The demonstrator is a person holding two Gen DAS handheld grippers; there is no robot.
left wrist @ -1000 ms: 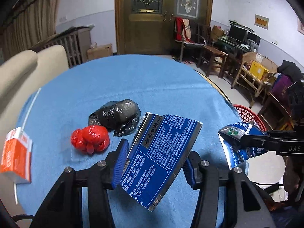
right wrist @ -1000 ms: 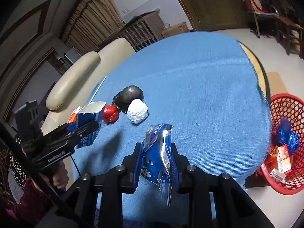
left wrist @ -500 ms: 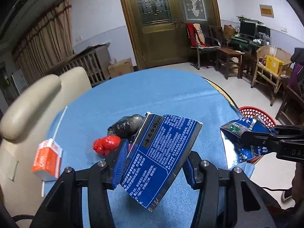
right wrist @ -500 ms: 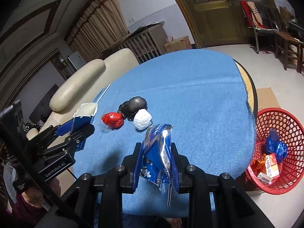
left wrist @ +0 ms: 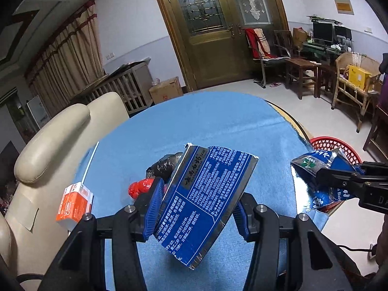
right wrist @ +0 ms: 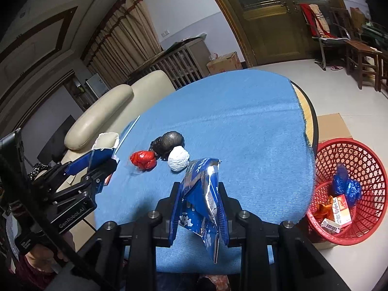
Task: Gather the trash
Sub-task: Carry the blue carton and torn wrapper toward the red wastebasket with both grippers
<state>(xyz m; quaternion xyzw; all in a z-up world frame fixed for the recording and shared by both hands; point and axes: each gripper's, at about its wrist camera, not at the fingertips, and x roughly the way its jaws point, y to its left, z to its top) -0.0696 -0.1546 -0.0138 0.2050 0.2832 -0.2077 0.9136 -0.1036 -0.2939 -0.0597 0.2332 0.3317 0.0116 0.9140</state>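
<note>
Both claws lifted: left claw (left wrist: 196, 208) grips the box (left wrist: 206, 201), right claw (right wrist: 200, 208) the wrapper (right wrist: 202, 194); swing over the basket (right wrist: 363, 169) before letting go.

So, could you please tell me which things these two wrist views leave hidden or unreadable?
- White wad: absent from the left wrist view, where the blue carton in the left gripper covers it.
- Orange carton: in the right wrist view the left gripper blocks nearly all of it.
- Red basket: its far side is cut off by the frame edge.
- Print on the foil snack bag in the right gripper: crumpled, unreadable.
</note>
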